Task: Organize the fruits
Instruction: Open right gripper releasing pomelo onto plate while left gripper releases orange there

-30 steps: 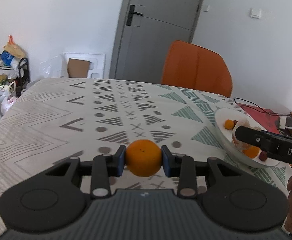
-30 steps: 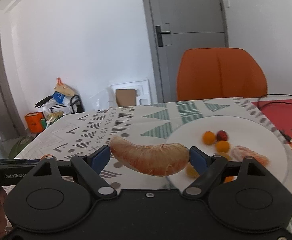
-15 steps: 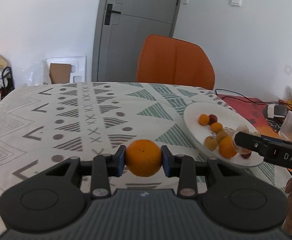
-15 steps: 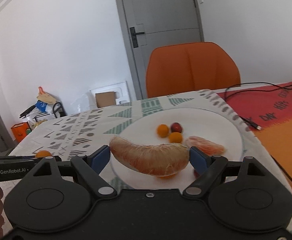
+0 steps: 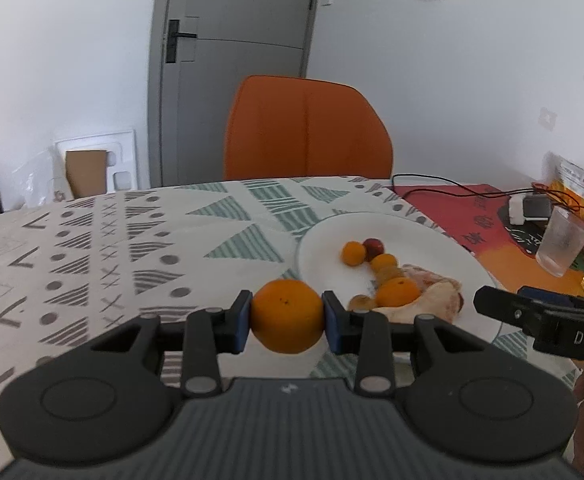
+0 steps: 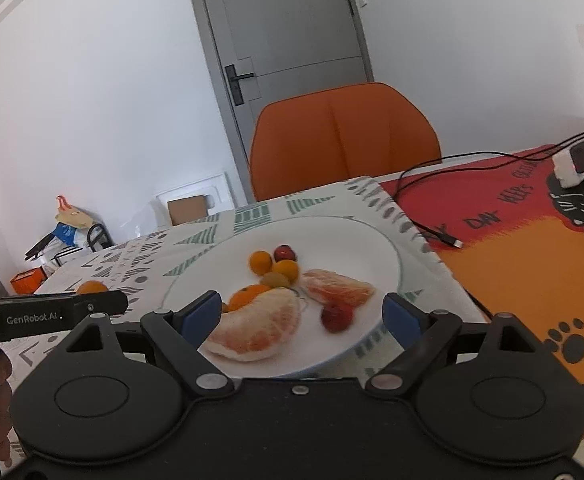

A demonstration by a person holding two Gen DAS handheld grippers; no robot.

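While left claw (image 5: 287,317) grips orange (image 5: 287,316), right claw (image 6: 301,316) wide, plate (image 6: 375,248) holding pomelo wedges (image 6: 254,330)

The right gripper (image 6: 297,316) is opening, the pomelo segment (image 6: 254,330) now lying on the plate (image 6: 379,252); the left gripper (image 5: 288,317) is nearing it.

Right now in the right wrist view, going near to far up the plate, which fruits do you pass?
Large pomelo segment → small red fruit → smaller peeled segment → yellow-green kumquat → dark red fruit, all on the white plate.
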